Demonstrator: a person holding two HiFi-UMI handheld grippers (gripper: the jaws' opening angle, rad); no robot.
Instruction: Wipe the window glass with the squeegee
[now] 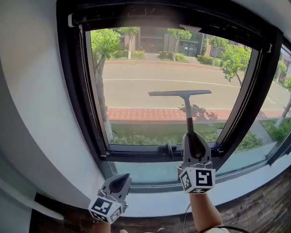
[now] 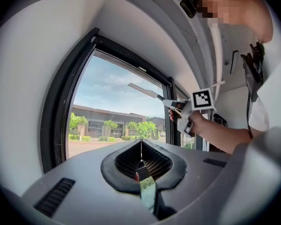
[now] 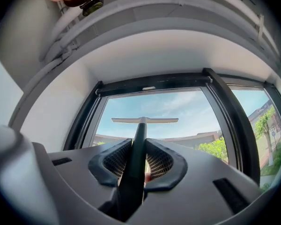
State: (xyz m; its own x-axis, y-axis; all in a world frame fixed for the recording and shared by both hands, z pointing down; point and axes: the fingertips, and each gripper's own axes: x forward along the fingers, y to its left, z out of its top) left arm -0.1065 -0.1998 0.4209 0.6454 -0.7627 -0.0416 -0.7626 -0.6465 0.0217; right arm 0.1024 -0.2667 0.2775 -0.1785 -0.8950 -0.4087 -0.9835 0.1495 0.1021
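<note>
Right gripper: jaws clenched on the long dark handle of the T-shaped squeegee, gripped low on its shaft. The shaft runs straight out between the ribbed black pads towards the pane. The pale, narrow blade sits level at the far end. In the head view it lies across the clear window glass at about mid-height, right of centre. Whether its edge actually touches the glass cannot be told from any view. Left gripper: jaws pressed together with nothing between them. It hangs low near the white window sill, well apart from the squeegee and taking no part. The heavy black window frame encloses the pane on all sides, and a small dark latch handle stands on the bottom rail just left of the right gripper. Judgement: a wiping stroke is in hand, mid-pane, with the glass to the left of the blade yet to be covered. The next move calls for the blade pressed flat and level under even pressure, then drawn in a straight pass that stops short of the latch and frame.
</note>
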